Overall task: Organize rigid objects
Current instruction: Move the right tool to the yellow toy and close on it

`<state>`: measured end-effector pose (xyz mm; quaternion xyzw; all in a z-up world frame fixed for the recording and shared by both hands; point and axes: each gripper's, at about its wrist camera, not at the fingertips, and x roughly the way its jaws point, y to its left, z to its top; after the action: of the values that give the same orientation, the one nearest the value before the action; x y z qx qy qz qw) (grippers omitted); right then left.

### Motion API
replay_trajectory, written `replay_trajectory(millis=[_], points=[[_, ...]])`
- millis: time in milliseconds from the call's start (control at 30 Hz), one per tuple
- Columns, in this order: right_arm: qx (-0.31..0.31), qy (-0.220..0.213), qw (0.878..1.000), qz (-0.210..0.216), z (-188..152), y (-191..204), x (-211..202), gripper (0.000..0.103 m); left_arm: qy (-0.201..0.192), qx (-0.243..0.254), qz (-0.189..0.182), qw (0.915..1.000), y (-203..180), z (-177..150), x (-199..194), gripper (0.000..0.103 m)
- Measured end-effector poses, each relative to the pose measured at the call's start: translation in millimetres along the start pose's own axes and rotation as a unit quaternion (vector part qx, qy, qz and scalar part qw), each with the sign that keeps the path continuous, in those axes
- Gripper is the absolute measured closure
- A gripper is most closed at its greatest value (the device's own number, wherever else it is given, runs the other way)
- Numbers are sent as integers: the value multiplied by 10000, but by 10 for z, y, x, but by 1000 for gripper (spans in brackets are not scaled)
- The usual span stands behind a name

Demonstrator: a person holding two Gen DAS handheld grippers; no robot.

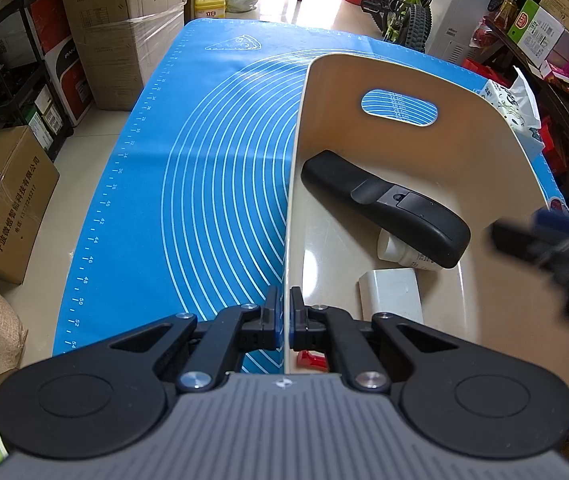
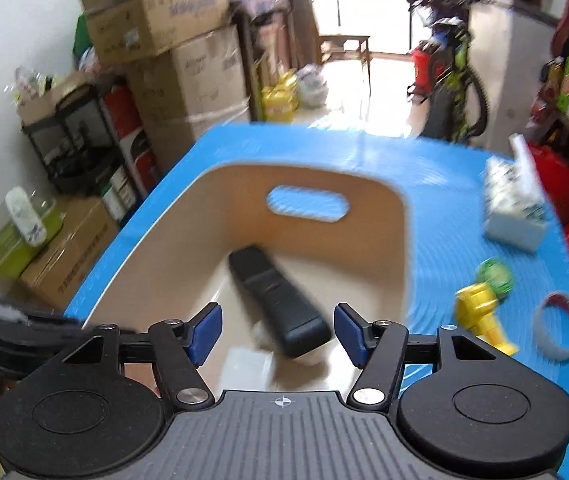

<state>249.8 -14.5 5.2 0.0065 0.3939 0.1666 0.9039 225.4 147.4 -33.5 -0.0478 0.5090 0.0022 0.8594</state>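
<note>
A cream bin (image 1: 404,76) with a handle slot stands on the blue mat (image 1: 204,160). My left gripper (image 1: 284,312) is shut on the bin's near left wall. Inside the bin lie a black case (image 1: 384,208), a white tube (image 1: 400,254) under it, a white block (image 1: 390,294) and a red piece (image 1: 310,360). In the right wrist view my right gripper (image 2: 278,334) hangs open above the bin (image 2: 220,184), nothing between its blue pads (image 2: 204,332); the black case (image 2: 280,308) lies below. It shows blurred at the right edge of the left wrist view (image 1: 556,248).
On the mat right of the bin lie a yellow toy (image 2: 482,314) with a green part (image 2: 494,274), a tape ring (image 2: 560,330) and a tissue pack (image 2: 516,208). Cardboard boxes (image 1: 8,204), shelves and a child's bicycle (image 1: 404,4) surround the table.
</note>
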Motion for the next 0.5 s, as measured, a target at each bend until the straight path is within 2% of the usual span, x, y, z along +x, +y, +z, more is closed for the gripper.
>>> replay_trajectory(millis=[200, 333, 500], points=[[247, -477, 9978, -393, 120, -385, -269, 29, 8, -8, 9, 10000, -3, 1, 8, 97], [349, -491, 9946, -840, 106, -670, -248, 28, 9, -10, 6, 10000, -5, 1, 9, 97], [444, -444, 9911, -1170, 6, -1052, -149, 27, 8, -11, 8, 10000, -5, 0, 10, 97]])
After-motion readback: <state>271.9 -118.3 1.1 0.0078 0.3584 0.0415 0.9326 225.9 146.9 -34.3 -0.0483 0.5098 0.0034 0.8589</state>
